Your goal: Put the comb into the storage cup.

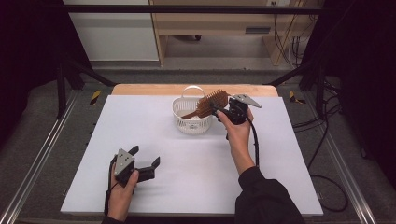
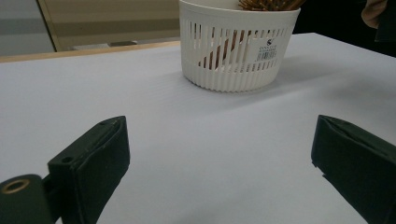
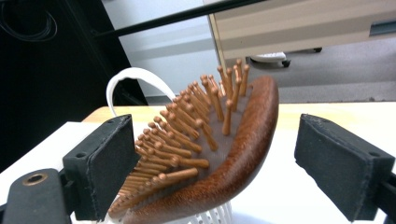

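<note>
High view gave me the layout: the white basket sat toward the far edge of the counter, and the wooden hairbrush leaned in it, handle down inside, bristled head sticking up over the rim on the side nearest my right gripper.

I judged the step in hand to be the placing of the brush into the basket, at the point of letting go. In the right gripper view the jaws stood wide apart on either side of the brush head; the bristle tips came close to one pad, and I could not tell whether they touched it, while the other pad stood clear of the wooden back. Nothing was clamped, so I took the brush to be resting on the basket by its own weight.

The next move, as I saw it, called for backing the right gripper straight away from the basket without catching the bristles or tipping the light basket over.

My left gripper waited well short of the basket, on the near side of the counter, jaws wide and holding nothing. Its own view looked across bare counter at the basket wall.
</note>
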The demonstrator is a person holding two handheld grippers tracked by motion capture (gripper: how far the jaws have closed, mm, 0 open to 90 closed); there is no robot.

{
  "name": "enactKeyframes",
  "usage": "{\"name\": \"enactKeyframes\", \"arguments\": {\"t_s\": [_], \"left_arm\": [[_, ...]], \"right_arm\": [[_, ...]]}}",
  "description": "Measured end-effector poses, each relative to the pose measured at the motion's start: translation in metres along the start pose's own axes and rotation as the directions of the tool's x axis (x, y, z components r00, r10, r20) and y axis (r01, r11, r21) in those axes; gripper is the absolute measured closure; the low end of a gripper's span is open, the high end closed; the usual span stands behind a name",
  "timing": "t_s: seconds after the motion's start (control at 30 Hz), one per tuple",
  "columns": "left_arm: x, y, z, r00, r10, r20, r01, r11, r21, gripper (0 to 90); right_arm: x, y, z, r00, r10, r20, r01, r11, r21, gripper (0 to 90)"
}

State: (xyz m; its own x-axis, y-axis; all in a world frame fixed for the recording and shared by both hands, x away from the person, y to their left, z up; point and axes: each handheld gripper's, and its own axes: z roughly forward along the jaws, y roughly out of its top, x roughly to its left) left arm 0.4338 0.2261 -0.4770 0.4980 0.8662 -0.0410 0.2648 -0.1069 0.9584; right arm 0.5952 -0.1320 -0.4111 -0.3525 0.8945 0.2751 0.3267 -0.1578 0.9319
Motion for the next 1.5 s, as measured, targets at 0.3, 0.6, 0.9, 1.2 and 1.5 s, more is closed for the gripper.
{"name": "enactKeyframes", "arguments": {"t_s": [0.3,0.6,0.9,1.2,1.5], "left_arm": [[0.0,0.0,0.0,1.0,0.0,-0.002,0.0,1.0,-0.003,4.6],[0.0,0.0,-0.001,1.0,0.0,-0.002,0.0,1.0,-0.004,4.5],[0.002,0.001,-0.002,1.0,0.001,-0.008,-0.001,0.9998,-0.017,2.4],[0.004,0.001,-0.003,0.9999,-0.002,-0.014,0.001,0.9998,-0.019,2.2],[0.008,0.0,-0.003,0.9998,-0.004,-0.02,0.003,0.9998,-0.017,2.1]], "right_arm": [[0.004,0.004,-0.007,0.9983,-0.056,0.014,0.057,0.998,-0.017,11.0],[0.003,0.006,-0.012,0.9981,-0.061,0.006,0.061,0.998,-0.019,10.3],[0.004,0.008,-0.018,0.9965,-0.083,-0.005,0.083,0.996,-0.017,9.6],[0.002,0.011,-0.023,0.994,-0.109,0.002,0.109,0.994,-0.017,4.3],[0.0,0.011,-0.028,0.9933,-0.113,-0.023,0.113,0.993,-0.017,3.7]]}}
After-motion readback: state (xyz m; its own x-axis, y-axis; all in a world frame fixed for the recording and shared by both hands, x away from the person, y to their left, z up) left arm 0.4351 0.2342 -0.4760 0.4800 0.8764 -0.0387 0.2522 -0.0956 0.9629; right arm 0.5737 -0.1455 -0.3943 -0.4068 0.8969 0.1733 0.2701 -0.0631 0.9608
